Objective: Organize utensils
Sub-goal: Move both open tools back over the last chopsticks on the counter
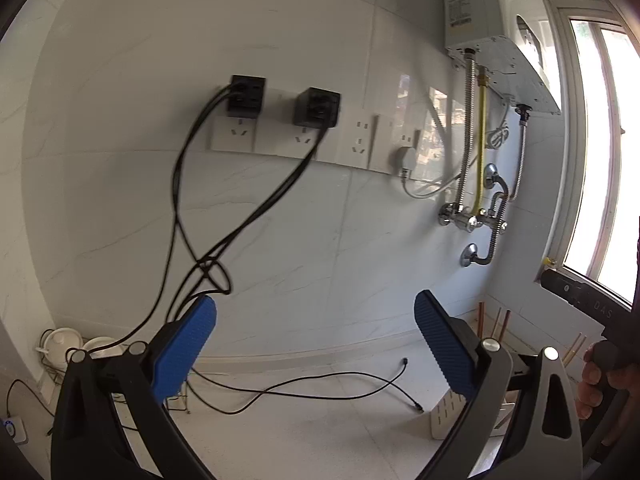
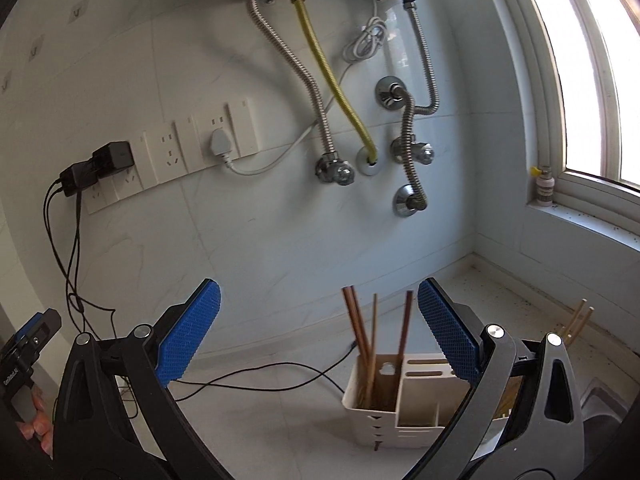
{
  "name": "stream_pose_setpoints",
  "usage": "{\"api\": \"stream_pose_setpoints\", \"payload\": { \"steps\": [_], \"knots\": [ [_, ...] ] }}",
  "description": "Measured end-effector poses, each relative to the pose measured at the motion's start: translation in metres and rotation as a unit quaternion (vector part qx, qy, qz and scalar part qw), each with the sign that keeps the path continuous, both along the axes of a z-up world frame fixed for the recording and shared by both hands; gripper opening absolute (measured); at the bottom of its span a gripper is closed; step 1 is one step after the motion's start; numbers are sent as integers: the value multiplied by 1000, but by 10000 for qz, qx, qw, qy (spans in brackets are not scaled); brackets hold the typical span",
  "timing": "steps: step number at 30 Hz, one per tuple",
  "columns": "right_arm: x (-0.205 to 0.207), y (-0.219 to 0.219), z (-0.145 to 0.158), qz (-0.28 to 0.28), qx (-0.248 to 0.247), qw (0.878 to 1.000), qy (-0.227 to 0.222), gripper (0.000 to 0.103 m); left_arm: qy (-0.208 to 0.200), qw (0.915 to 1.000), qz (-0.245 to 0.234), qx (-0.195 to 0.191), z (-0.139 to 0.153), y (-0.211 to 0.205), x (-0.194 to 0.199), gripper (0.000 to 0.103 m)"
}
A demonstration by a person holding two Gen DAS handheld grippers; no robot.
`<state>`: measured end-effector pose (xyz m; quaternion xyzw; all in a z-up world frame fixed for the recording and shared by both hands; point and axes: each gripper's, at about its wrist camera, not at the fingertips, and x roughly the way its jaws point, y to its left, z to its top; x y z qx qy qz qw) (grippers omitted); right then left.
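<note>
Both the left gripper (image 1: 316, 344) and the right gripper (image 2: 318, 330) are held apart, empty. The chopsticks (image 2: 370, 344) stand in the holder (image 2: 394, 408), lower centre of the right view. One stick should be approached squarely and pinched mid-shaft.

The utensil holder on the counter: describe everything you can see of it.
The utensil holder is a cream-white box that looks like plastic, split into compartments, with slots cut in its front wall. It stands upright on the pale counter near the window corner. Brown chopsticks lean in its left compartment; the middle one looks empty. The right gripper's open fingers frame it without touching. Its right end is hidden behind one finger.
</note>
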<state>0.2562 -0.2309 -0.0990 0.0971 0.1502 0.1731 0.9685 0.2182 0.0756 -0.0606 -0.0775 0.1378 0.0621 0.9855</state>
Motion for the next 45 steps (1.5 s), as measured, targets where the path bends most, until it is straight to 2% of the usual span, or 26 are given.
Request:
{"api": "stream_pose_setpoints", "payload": {
  "steps": [6, 14, 22, 26, 34, 38, 42, 45],
  "knots": [
    [-14, 54, -11, 583, -134, 9981, 125, 95, 122, 9985, 531, -105, -9, 37, -35, 98],
    [-29, 93, -25, 1019, -250, 9939, 343, 95, 423, 9958, 796, -163, -25, 64, -61, 98],
    [-37, 104, -55, 1077, -347, 9901, 835, 95, 1385, 9873, 687, -365, -61, 72, -53, 98],
    [-40, 110, -79, 1148, -565, 9844, 1205, 95, 1961, 9778, 589, -445, -88, 69, -51, 98],
    [-42, 117, -126, 1274, -860, 9649, 2129, 95, 3200, 9426, 391, -870, -151, 62, -42, 98],
    [-41, 111, -140, 1273, -858, 9591, 2377, 95, 3865, 9152, 271, -1107, -184, 57, -38, 98],
    [-39, 98, -149, 1195, -762, 9577, 2506, 95, 4369, 8942, 202, -952, -207, 50, -34, 98],
    [-35, 88, -152, 1214, -667, 9561, 2581, 95, 4766, 8724, 197, -1062, -226, 48, -30, 98]
  ]
}}
